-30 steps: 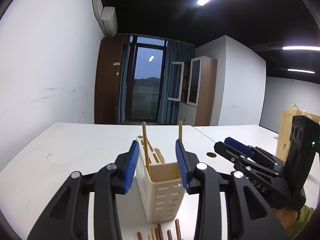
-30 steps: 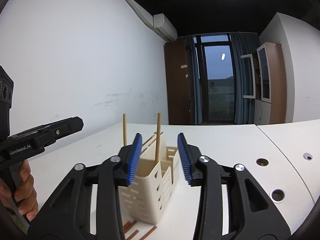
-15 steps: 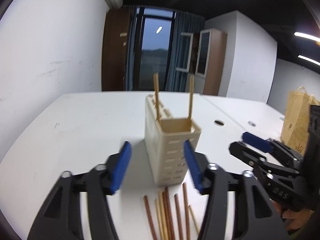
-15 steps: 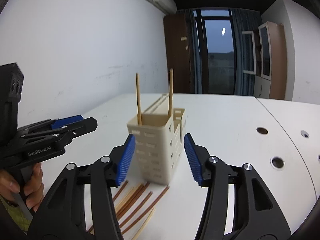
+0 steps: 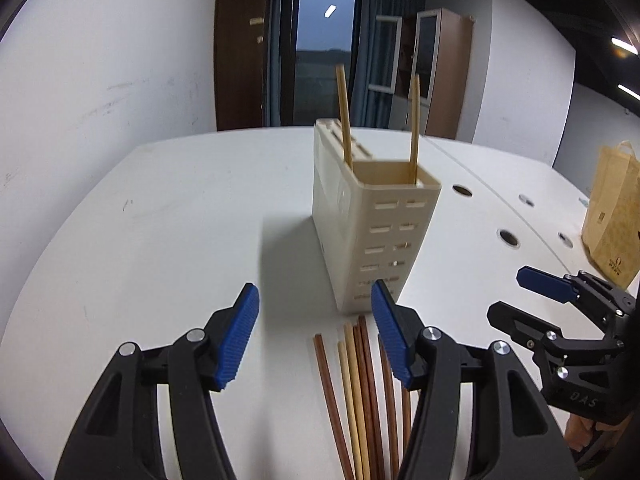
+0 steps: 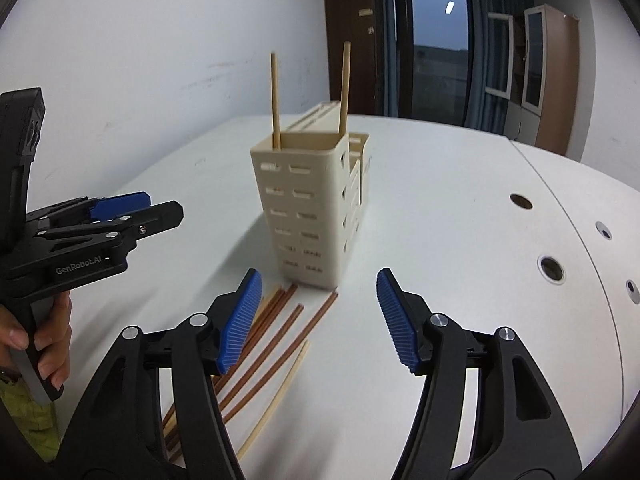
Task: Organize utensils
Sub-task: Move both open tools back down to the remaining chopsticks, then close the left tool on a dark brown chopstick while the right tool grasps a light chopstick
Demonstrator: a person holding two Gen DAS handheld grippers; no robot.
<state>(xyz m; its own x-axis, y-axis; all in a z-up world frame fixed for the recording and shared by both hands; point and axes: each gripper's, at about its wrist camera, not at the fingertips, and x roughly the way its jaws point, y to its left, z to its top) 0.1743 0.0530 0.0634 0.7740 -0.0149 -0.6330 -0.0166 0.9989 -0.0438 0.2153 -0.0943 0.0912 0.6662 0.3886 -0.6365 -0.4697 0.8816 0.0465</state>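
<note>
A cream slotted utensil holder [image 5: 372, 224] [image 6: 312, 208] stands on the white table with two pale chopsticks [image 5: 345, 120] [image 6: 345, 88] upright in it. Several brown and pale chopsticks [image 5: 360, 392] [image 6: 272, 352] lie loose on the table in front of it. My left gripper [image 5: 316, 336] hangs open above the table just left of the loose sticks, nothing between its fingers. My right gripper [image 6: 318, 316] is above the sticks with its jaws opening and nothing between them. Each gripper shows in the other's view, the right [image 5: 528, 300] and the left [image 6: 136, 210].
A brown paper bag [image 5: 612, 216] stands at the table's far right. Round cable holes [image 6: 552, 268] dot the table's right side. A hand [image 6: 36, 340] grips the left tool's handle. A white wall borders the table on the left.
Both grippers have tipped downward and sunk toward the table, bringing the loose chopsticks into view. Both sets of jaws stand wider apart than before.
</note>
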